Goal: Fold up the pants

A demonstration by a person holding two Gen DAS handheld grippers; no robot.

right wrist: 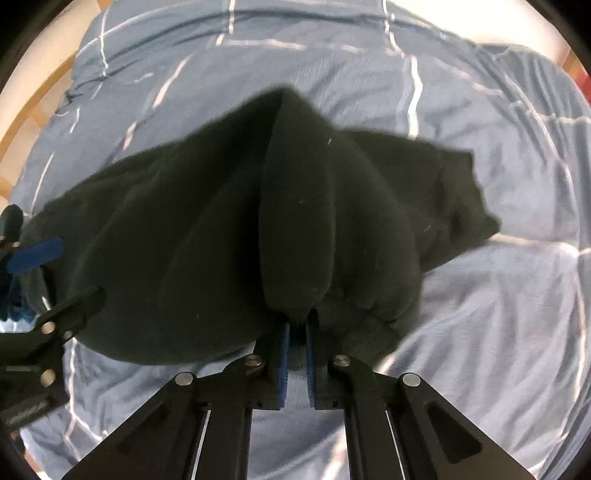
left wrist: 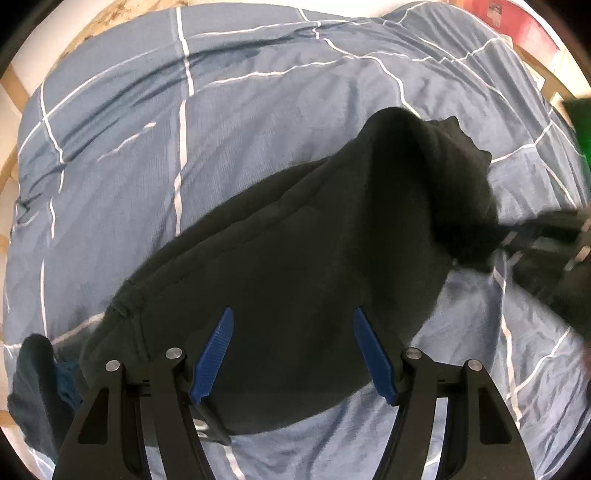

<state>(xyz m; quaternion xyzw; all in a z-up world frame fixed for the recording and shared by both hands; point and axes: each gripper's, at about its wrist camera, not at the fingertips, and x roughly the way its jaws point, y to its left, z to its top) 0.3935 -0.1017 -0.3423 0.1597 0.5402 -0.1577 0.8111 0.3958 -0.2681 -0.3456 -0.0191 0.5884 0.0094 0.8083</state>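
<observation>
Dark, nearly black pants [left wrist: 288,258] lie bunched on a blue bed cover with white lines [left wrist: 129,147]. My left gripper [left wrist: 293,314] is open, its blue pads spread just above the near part of the pants and holding nothing. My right gripper [right wrist: 296,325] is shut on a ribbed edge of the pants [right wrist: 295,206] and lifts the cloth into a peak. In the left wrist view the right gripper [left wrist: 554,236] shows blurred at the right edge, pulling the pants up. In the right wrist view the left gripper [right wrist: 33,254] shows at the left edge, open.
The bed cover [right wrist: 480,295] is wrinkled all around the pants. A wooden bed frame [left wrist: 14,88] runs along the left. Another dark cloth [left wrist: 33,387] lies at the lower left. A red object [left wrist: 517,22] and a green object [left wrist: 580,125] sit at the right edge.
</observation>
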